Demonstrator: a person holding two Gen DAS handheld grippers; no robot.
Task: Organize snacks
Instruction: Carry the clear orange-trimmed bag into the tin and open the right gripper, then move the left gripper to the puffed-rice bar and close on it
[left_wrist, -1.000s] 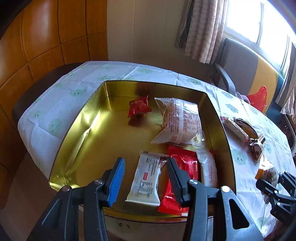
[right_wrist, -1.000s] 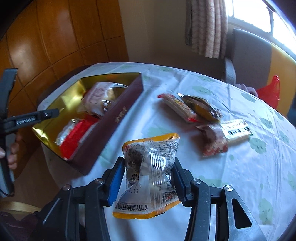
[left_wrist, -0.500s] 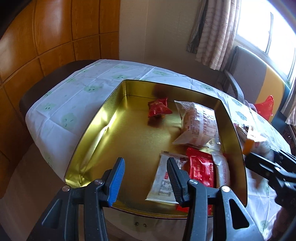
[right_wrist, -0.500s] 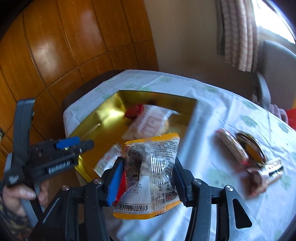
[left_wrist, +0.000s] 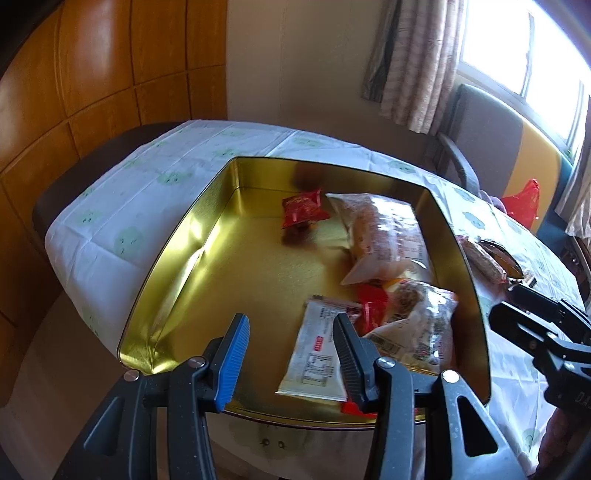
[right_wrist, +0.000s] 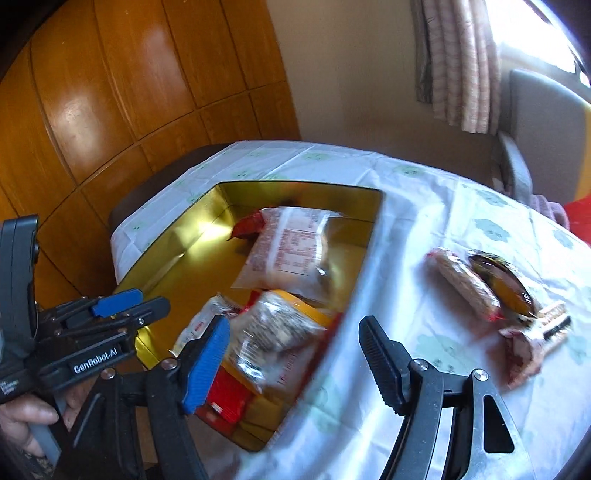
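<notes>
Daylight pours in from the window (left_wrist: 524, 55) at the upper right of the left wrist view, where the panes blow out to plain white. The same light washes the curtain (right_wrist: 458, 62) at the top right of the right wrist view. The gold tin (left_wrist: 177, 254) throws a hard glare off its inner left wall in both views. The wood panelling (right_wrist: 110, 85) carries soft bright sheens at the upper left. Both pictures bulge as fisheye views, with straight lines bowed and dark corners. Motion blur smears the packets in the tin and the tin's near rim in the right wrist view.
</notes>
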